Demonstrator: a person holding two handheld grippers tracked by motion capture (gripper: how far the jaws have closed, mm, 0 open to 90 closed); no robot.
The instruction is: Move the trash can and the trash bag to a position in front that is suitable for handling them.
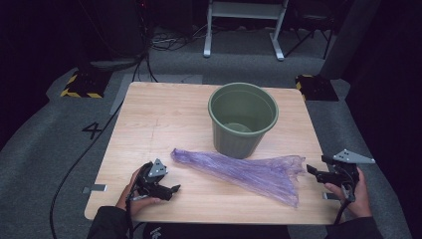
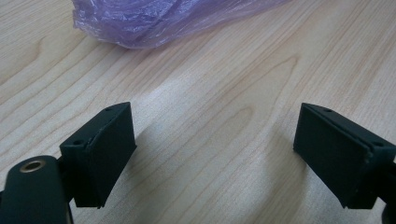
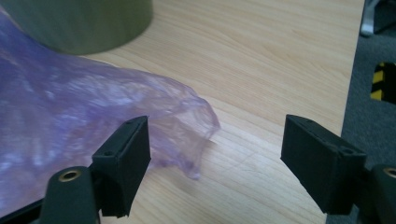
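A crumpled, see-through purple plastic bag (image 1: pixel 249 172) lies flat on the wooden table (image 1: pixel 164 114), just in front of an upright green bucket (image 1: pixel 239 139). The bag's narrow end points left and its wide end right. My left gripper (image 1: pixel 175 189) rests at the table's front left with its jaws wide apart, a short way from the bag's narrow end (image 2: pixel 154 18); bare wood lies between its jaws (image 2: pixel 215 126). At the table's right edge my right gripper (image 1: pixel 311 170) is open. Its jaws (image 3: pixel 217 140) stand just short of the bag's wide edge (image 3: pixel 70 112), with the bucket (image 3: pixel 79 23) behind.
Grey carpet surrounds the table. Two yellow-and-black striped blocks (image 1: pixel 82 84) (image 1: pixel 316 87) sit on the floor by the table's far corners. A white frame (image 1: pixel 244 25) stands farther back. A black cable (image 1: pixel 74 164) runs along the floor at the left.
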